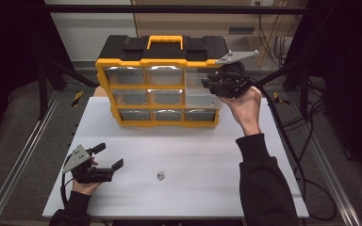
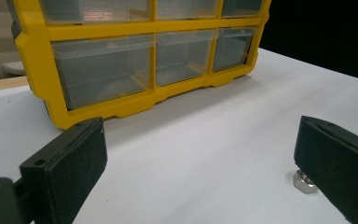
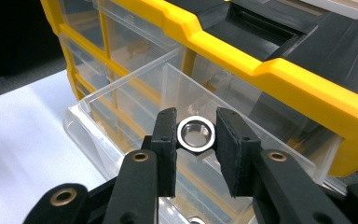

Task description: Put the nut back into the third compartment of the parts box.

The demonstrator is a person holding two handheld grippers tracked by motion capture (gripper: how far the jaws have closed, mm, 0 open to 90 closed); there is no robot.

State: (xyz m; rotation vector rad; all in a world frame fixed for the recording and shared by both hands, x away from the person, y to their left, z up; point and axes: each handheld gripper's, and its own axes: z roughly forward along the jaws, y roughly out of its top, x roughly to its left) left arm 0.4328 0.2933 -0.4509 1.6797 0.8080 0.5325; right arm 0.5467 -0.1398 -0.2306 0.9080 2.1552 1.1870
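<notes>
Right gripper (image 3: 195, 140) held a nut over an open drawer

The two black jaws clamped a shiny metal nut (image 3: 195, 133) between their pads, its threaded hole facing the camera. Just beyond and below the jaws sat a clear plastic drawer (image 3: 121, 93), pulled out of a yellow-framed organizer (image 3: 279, 79) with a black top; a white table (image 3: 23, 140) lay off to the left.

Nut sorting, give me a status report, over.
Right gripper shut on nut, above the pulled-out drawer of the organizer. Left gripper open, low by second nut. Nothing blocking.
</notes>
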